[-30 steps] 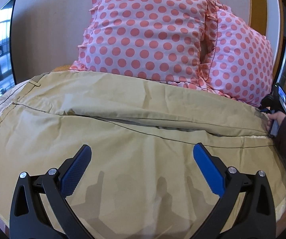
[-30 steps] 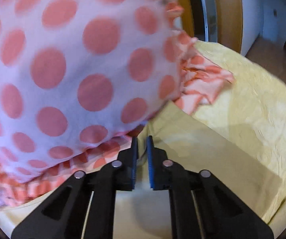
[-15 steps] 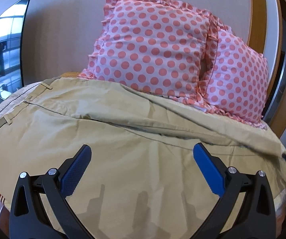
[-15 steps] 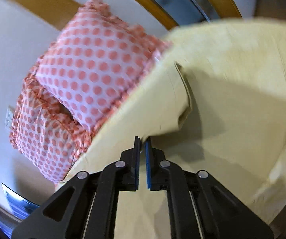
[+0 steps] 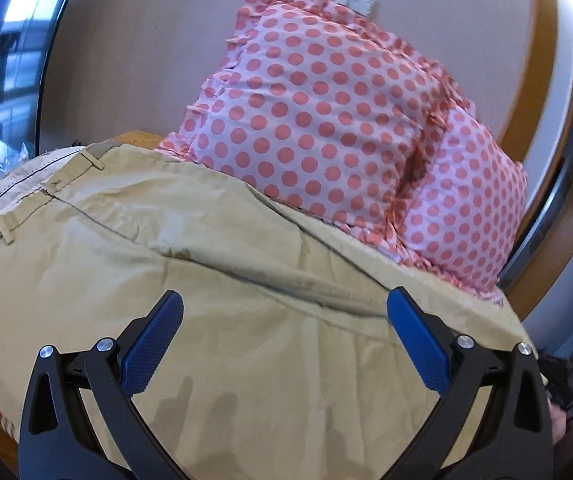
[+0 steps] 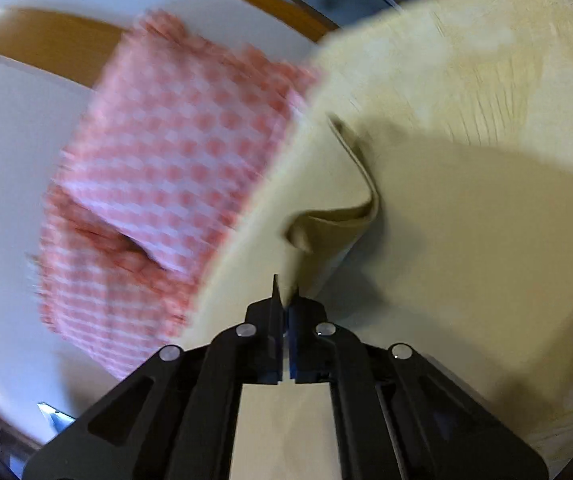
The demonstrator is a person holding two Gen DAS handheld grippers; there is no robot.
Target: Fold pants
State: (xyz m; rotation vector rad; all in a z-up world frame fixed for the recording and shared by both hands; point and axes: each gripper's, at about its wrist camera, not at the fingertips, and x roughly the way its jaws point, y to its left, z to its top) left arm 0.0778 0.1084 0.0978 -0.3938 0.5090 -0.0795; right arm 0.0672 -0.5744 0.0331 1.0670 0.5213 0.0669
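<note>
Khaki pants (image 5: pixel 214 280) spread across bed, waistband at left. Right gripper (image 6: pixel 285 300) jaws pinch lifted hem corner (fold underway). Left gripper (image 5: pixel 286 336) jaws wide, empty. Next: lay hem toward waistband.

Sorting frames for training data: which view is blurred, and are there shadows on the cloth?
Right wrist: motion blur smears the pillows; the right tool stays sharp. Left wrist: mostly sharp, the left tool casting soft shadows on the pants.

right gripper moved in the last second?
Yes. The right gripper, jaws shut on the pants, has pulled back from the pillows: they filled its view before and now sit smaller, to the left.
</note>
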